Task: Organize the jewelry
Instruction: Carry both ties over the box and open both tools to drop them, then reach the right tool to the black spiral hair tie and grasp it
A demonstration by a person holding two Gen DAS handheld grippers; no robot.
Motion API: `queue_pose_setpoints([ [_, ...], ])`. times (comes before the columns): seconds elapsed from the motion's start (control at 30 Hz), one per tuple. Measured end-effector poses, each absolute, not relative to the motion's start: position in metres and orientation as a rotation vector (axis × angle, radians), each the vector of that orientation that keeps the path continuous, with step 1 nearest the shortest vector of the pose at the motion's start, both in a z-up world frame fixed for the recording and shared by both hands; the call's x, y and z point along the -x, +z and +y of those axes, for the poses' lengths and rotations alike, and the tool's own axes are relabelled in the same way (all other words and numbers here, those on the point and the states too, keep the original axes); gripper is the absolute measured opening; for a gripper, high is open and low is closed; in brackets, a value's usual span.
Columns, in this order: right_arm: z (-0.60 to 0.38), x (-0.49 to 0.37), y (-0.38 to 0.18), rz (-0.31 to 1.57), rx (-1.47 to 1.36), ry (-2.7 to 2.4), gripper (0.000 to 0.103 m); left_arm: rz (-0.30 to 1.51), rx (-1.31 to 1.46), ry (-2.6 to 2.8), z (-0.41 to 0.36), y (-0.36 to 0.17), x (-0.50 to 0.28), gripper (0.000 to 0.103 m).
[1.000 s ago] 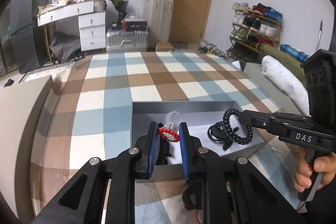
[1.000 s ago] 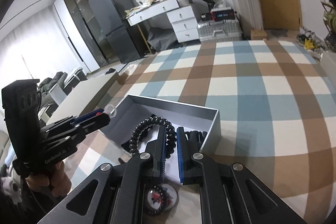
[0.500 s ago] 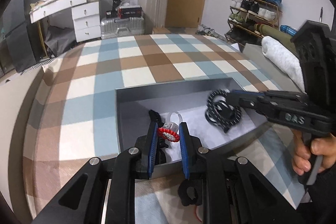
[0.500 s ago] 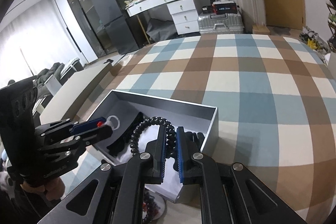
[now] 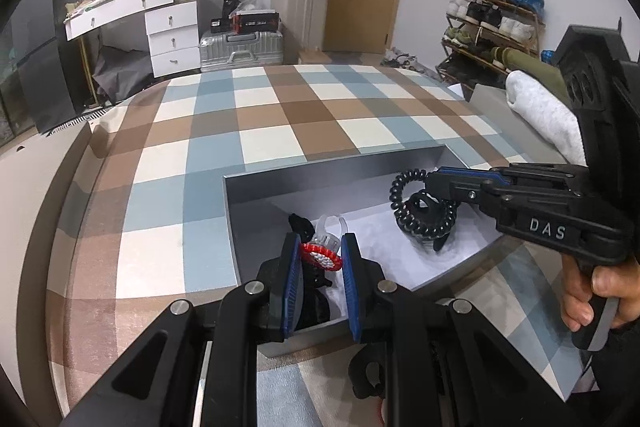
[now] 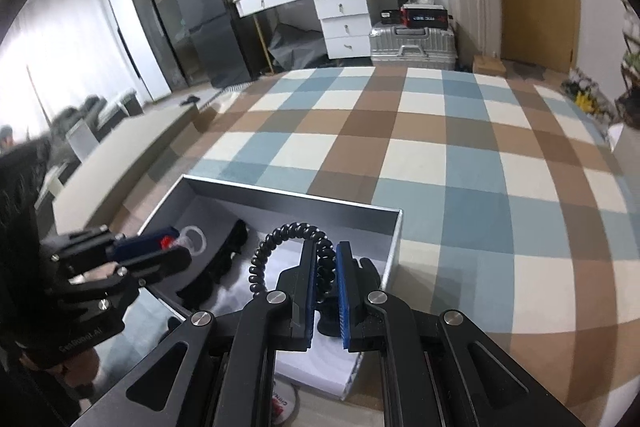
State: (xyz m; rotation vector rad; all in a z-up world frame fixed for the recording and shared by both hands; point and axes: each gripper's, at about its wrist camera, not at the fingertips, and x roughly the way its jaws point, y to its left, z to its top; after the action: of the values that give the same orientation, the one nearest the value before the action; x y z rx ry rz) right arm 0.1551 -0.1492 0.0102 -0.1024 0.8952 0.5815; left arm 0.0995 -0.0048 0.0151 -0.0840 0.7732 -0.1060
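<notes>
- My right gripper point(image 6: 324, 291) is clamped on a black spiral hair tie point(image 6: 280, 247), its loop hanging over the right half of the grey box point(image 5: 340, 167), just above the white lining; release is straight down.
- My left gripper point(image 5: 322, 259) pinches a red-and-white beaded ring point(image 5: 320, 255) over the box's near-left corner, beside a black item already inside.
- The right is deeper into the box.

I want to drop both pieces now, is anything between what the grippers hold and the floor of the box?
Nothing blocks the left gripper's red-and-white ring. Under the right gripper's black coiled band a black piece already lies in the grey box.
</notes>
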Motion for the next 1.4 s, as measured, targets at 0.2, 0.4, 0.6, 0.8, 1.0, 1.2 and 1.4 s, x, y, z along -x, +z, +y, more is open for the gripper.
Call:
queue_pose_setpoints([
  [0.2, -0.149, -0.158, 0.01, 0.899, 0.044, 0.602, 0.016, 0.775, 0.117, -0.102, -0.002, 0.016, -0.101, 0.015],
  [0.4, -0.17, -0.135, 0.031, 0.847, 0.01, 0.614, 0.038, 0.72, 0.146, -0.142, 0.0, 0.034, -0.074, 0.05],
  [0.6, -0.191, -0.11, 0.043, 0.836, -0.002, 0.588, 0.079, 0.707, 0.153, -0.119, 0.001, 0.037, -0.048, 0.081],
  [0.8, -0.197, -0.094, 0.032, 0.897, 0.003, 0.558, 0.096, 0.739, 0.118, -0.089, -0.004, 0.027, -0.042, 0.099],
  [1.0, -0.191, -0.095, 0.007, 0.98, -0.008, 0.57, 0.096, 0.763, 0.066, -0.086, -0.01, 0.019, -0.043, 0.101],
  [1.2, -0.184, -0.088, -0.004, 1.022, 0.056, 0.591, 0.096, 0.814, 0.038, -0.109, -0.014, 0.007, -0.045, 0.101],
  [1.4, -0.178, -0.073, -0.011, 1.053, 0.149, 0.619, 0.096, 0.805, 0.014, -0.106, -0.014, 0.01, -0.041, 0.101],
])
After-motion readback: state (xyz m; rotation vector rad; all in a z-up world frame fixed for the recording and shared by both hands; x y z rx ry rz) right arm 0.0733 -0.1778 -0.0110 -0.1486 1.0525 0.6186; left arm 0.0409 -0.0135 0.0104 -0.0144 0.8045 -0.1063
